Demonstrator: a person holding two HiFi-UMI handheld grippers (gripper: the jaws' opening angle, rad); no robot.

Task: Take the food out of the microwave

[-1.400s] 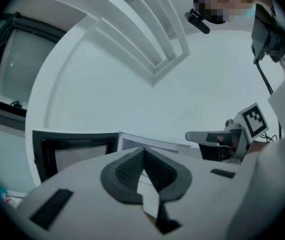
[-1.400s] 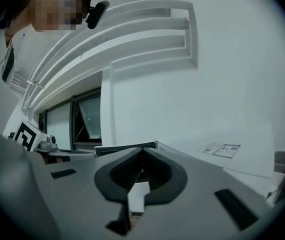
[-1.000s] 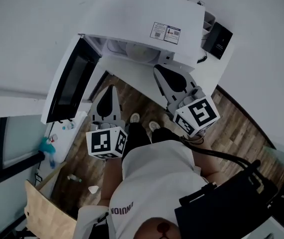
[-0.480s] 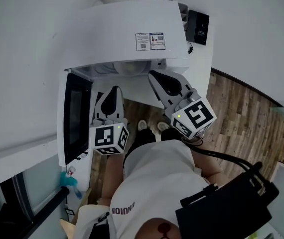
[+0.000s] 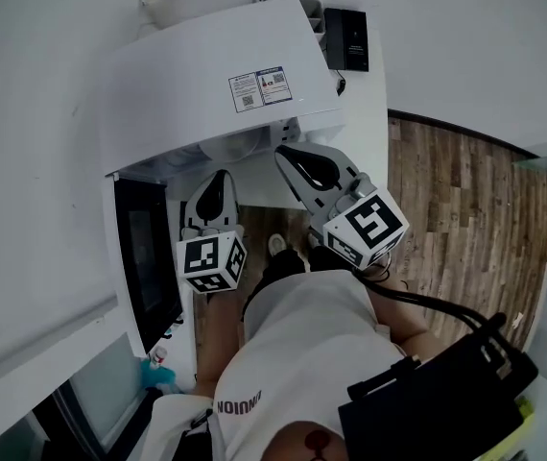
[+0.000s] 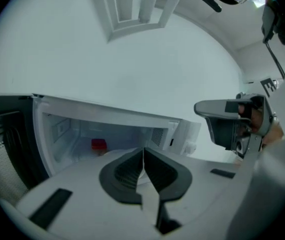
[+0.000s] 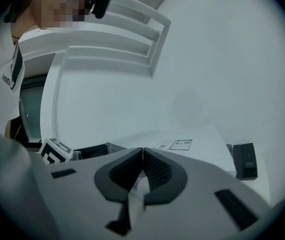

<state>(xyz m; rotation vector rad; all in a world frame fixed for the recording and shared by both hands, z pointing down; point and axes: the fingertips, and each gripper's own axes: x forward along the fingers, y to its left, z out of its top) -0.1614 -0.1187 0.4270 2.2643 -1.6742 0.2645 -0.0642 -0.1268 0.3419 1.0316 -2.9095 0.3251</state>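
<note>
A: Head view?
B: Left gripper (image 5: 219, 176) and right gripper (image 5: 291, 157) are hovering before the open microwave (image 5: 206, 84).
A: Left gripper view?
B: Jaws are pressing together, empty; red food (image 6: 98, 144) is sitting inside the cavity.
A: Right gripper view?
B: Jaws are likewise meeting, empty.

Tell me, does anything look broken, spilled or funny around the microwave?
Nothing stands out. The microwave has its door swung wide open, which fits the job, and a small red thing sits inside toward the back. No spill, crack or mess shows anywhere in these views.
</note>
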